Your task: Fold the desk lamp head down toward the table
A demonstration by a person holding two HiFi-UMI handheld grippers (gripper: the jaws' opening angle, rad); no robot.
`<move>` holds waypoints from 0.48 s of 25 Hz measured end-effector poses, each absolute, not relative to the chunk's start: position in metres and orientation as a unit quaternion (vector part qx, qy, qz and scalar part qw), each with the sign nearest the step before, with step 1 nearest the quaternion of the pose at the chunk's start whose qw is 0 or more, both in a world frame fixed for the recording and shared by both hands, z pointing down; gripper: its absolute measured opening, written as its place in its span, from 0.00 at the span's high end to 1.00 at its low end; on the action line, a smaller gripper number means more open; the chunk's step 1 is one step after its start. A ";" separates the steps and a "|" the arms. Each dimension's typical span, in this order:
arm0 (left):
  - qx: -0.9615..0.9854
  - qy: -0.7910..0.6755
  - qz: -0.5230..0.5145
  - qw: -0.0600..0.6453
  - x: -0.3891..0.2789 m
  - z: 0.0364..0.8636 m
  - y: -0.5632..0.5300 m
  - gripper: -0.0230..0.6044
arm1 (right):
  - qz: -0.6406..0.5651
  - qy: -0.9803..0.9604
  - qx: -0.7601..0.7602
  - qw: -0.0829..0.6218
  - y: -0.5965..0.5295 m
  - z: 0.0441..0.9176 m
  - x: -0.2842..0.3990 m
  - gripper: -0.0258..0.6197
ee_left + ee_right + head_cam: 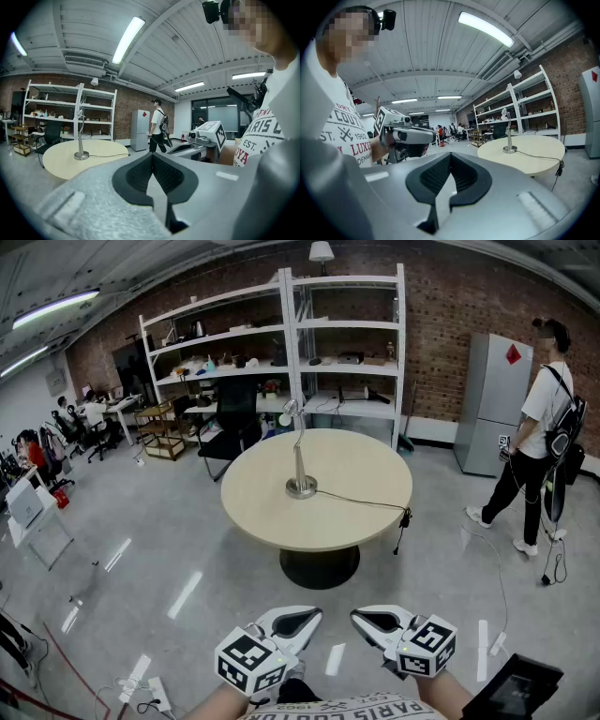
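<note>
A silver desk lamp [299, 460] stands upright near the middle of a round beige table [272, 512], its small head [288, 412] raised at the top of the stem. The lamp [81, 136] shows far off in the left gripper view and the lamp [506, 133] likewise in the right gripper view. My left gripper [298, 622] and right gripper [372, 622] are held close to my body, well short of the table, pointing inward at each other. Both are shut with nothing between their pads.
A black cord [361, 502] runs from the lamp base over the table's right edge. White shelving [281, 343] stands behind the table. A person [536, 442] walks at the right by a grey fridge [492, 399]. Desks and chairs [103, 423] fill the left. Cables [141, 690] lie on the floor.
</note>
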State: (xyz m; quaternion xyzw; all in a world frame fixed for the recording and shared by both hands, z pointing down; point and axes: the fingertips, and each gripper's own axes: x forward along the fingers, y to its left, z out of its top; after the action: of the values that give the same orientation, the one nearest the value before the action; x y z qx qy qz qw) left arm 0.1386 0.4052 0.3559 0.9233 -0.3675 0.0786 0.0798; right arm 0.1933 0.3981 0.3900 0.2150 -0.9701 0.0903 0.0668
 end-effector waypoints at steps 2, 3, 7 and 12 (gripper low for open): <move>0.923 -0.368 0.079 0.080 0.136 0.359 0.407 0.96 | 0.088 -0.970 0.216 0.067 0.400 0.393 0.191 0.96; 0.923 -0.368 0.079 0.081 0.135 0.360 0.407 0.96 | 0.088 -0.970 0.216 0.067 0.401 0.394 0.191 0.96; 0.922 -0.369 0.079 0.080 0.135 0.362 0.408 0.96 | 0.090 -0.970 0.214 0.068 0.402 0.397 0.190 0.96; 0.922 -0.372 0.077 0.082 0.134 0.363 0.409 0.96 | 0.093 -0.971 0.210 0.067 0.402 0.397 0.188 0.96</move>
State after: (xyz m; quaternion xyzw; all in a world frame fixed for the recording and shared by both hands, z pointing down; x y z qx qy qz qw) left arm 0.1339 0.4092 0.3629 0.9215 -0.3717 0.0772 0.0820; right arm 0.1877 0.4023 0.3966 0.2095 -0.9710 0.0933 0.0668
